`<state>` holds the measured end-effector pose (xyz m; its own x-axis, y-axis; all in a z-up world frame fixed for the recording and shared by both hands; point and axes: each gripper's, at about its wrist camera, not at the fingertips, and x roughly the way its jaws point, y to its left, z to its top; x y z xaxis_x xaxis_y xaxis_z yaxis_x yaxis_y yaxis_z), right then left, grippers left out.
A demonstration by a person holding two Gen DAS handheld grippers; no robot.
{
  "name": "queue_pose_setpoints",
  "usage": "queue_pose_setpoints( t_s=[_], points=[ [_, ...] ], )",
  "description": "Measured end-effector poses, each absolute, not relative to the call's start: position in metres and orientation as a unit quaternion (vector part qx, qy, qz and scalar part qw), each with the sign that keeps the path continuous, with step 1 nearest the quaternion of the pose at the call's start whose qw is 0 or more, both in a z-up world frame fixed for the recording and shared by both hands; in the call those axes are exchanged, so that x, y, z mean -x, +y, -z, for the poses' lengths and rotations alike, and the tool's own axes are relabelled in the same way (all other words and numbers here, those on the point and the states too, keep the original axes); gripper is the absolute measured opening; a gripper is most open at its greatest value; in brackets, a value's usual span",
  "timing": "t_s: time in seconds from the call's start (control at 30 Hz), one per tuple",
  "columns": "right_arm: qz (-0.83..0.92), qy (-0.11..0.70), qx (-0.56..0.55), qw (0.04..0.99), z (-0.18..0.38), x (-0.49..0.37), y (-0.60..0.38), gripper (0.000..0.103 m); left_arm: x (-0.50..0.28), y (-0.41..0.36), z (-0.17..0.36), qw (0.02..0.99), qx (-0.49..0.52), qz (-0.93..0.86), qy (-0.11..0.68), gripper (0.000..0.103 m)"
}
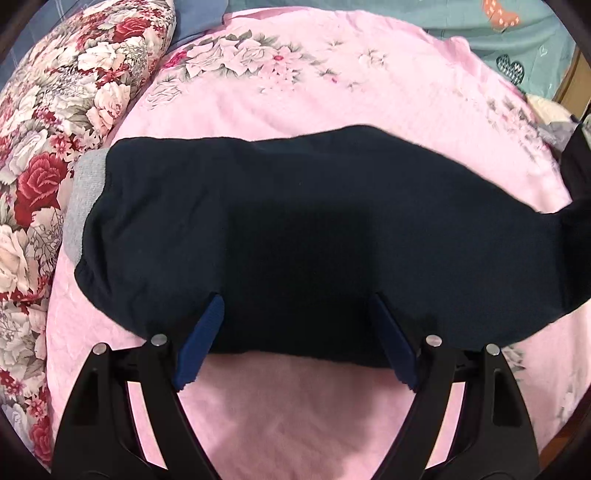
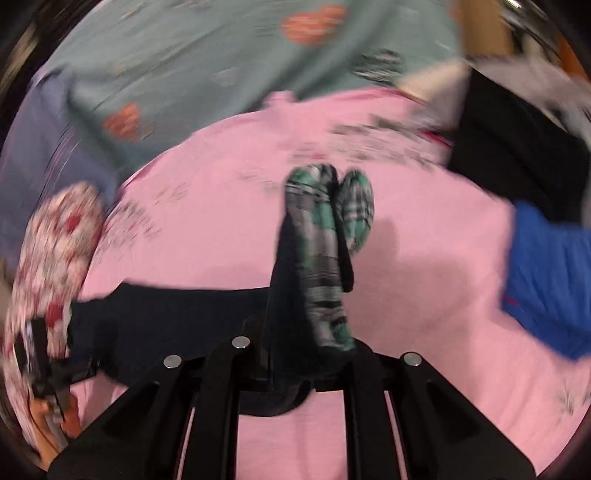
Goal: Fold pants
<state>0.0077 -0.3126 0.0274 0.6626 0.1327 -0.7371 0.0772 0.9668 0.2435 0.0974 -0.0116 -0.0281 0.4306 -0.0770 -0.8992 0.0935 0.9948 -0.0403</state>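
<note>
Dark navy pants [image 1: 295, 229] lie folded across the pink blanket [image 1: 295, 88], with a grey waistband [image 1: 83, 206] at the left end. My left gripper [image 1: 295, 302] is open, its blue pads [image 1: 201, 338] resting over the near edge of the pants. In the blurred right wrist view, my right gripper [image 2: 314, 350] is shut on the pants' leg end [image 2: 295, 280], lifted above the blanket, with green and grey patterned cuffs [image 2: 325, 221] standing up. The rest of the pants [image 2: 166, 317] trails to the left.
A red floral pillow [image 1: 48, 155] lies at the left. A teal patterned sheet [image 1: 517, 33] lies beyond the blanket. A blue cloth [image 2: 546, 273] and a black garment [image 2: 517, 147] lie at the right.
</note>
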Motion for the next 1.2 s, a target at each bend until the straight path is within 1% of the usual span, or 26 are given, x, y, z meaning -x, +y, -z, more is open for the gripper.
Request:
queue_pose_setpoints(
  t_s=[0.03,0.07,0.1,0.13,0.17,0.23,0.27,0.3,0.37,0.4,0.47,0.53,0.57,0.6,0.67,0.7,0.87,1.0,1.07,1.13,1.17,1.2],
  points=[
    [-0.045,0.423,-0.103,0.899,-0.023,-0.019,-0.282,0.02,-0.095,-0.009,0.026,0.847,-0.002,0.052,0.529,0.082],
    [-0.068,0.434,-0.089,0.894,-0.017,-0.028,-0.258,0.028,-0.092,-0.005,0.024,0.849,0.003,0.051,0.526,0.082],
    [-0.096,0.452,-0.073,0.884,-0.005,-0.039,-0.232,0.047,-0.091,-0.001,0.023,0.849,0.007,0.048,0.525,0.082],
    [-0.129,0.484,-0.053,0.864,0.013,-0.052,-0.201,0.057,-0.089,0.003,0.023,0.849,0.012,0.044,0.526,0.082],
    [-0.153,0.508,-0.045,0.846,0.029,-0.06,-0.181,0.062,-0.088,0.007,0.025,0.847,0.016,0.039,0.531,0.082],
    [-0.175,0.537,-0.061,0.823,0.048,-0.069,-0.165,0.064,-0.085,0.01,0.027,0.843,0.014,0.041,0.536,0.082],
    [-0.179,0.535,-0.085,0.822,0.048,-0.071,-0.167,0.072,-0.083,0.012,0.025,0.844,0.014,0.042,0.534,0.082],
    [-0.197,0.528,-0.116,0.818,0.042,-0.071,-0.175,0.073,-0.082,0.013,0.024,0.846,0.014,0.043,0.531,0.082],
    [-0.227,0.507,-0.188,0.81,0.026,-0.07,-0.205,0.073,-0.082,0.012,0.02,0.849,0.014,0.047,0.527,0.082],
    [-0.222,0.495,-0.207,0.814,0.019,-0.067,-0.221,0.073,-0.084,0.01,0.018,0.85,0.015,0.049,0.525,0.082],
    [-0.165,0.464,-0.201,0.847,0.002,-0.059,-0.26,0.073,-0.087,0.001,0.013,0.852,0.014,0.063,0.52,0.082],
    [-0.07,0.459,-0.17,0.869,-0.003,-0.052,-0.292,0.072,-0.089,-0.014,0.009,0.853,0.009,0.082,0.516,0.082],
    [-0.033,0.464,-0.154,0.872,0.0,-0.05,-0.303,0.063,-0.091,-0.025,0.008,0.851,0.006,0.096,0.517,0.082],
    [-0.019,0.47,-0.15,0.87,0.004,-0.048,-0.309,0.047,-0.092,-0.034,0.007,0.848,0.005,0.108,0.518,0.082],
    [-0.029,0.487,-0.163,0.858,0.018,-0.045,-0.314,0.033,-0.093,-0.054,0.004,0.845,-0.005,0.124,0.52,0.082],
    [-0.053,0.49,-0.162,0.855,0.023,-0.044,-0.308,0.029,-0.093,-0.064,0.002,0.847,-0.014,0.127,0.516,0.082],
    [-0.137,0.477,-0.117,0.86,0.024,-0.048,-0.257,0.029,-0.094,-0.07,0.001,0.847,-0.01,0.113,0.519,0.082],
    [-0.168,0.507,-0.09,0.841,0.042,-0.067,-0.219,0.029,-0.096,-0.055,0.004,0.848,-0.003,0.081,0.524,0.082],
    [-0.241,0.516,-0.063,0.82,0.046,-0.057,-0.197,0.03,-0.096,-0.046,0.006,0.848,0.001,0.068,0.526,0.082],
    [-0.275,0.507,-0.014,0.816,0.042,-0.041,-0.183,0.037,-0.099,-0.043,0.006,0.847,0.001,0.06,0.529,0.082],
    [-0.273,0.507,-0.013,0.817,0.042,-0.039,-0.185,0.04,-0.1,-0.046,0.007,0.846,-0.003,0.061,0.53,0.082],
    [-0.27,0.512,-0.029,0.815,0.043,-0.039,-0.192,0.041,-0.101,-0.051,0.006,0.846,-0.006,0.066,0.53,0.082]
  ],
)
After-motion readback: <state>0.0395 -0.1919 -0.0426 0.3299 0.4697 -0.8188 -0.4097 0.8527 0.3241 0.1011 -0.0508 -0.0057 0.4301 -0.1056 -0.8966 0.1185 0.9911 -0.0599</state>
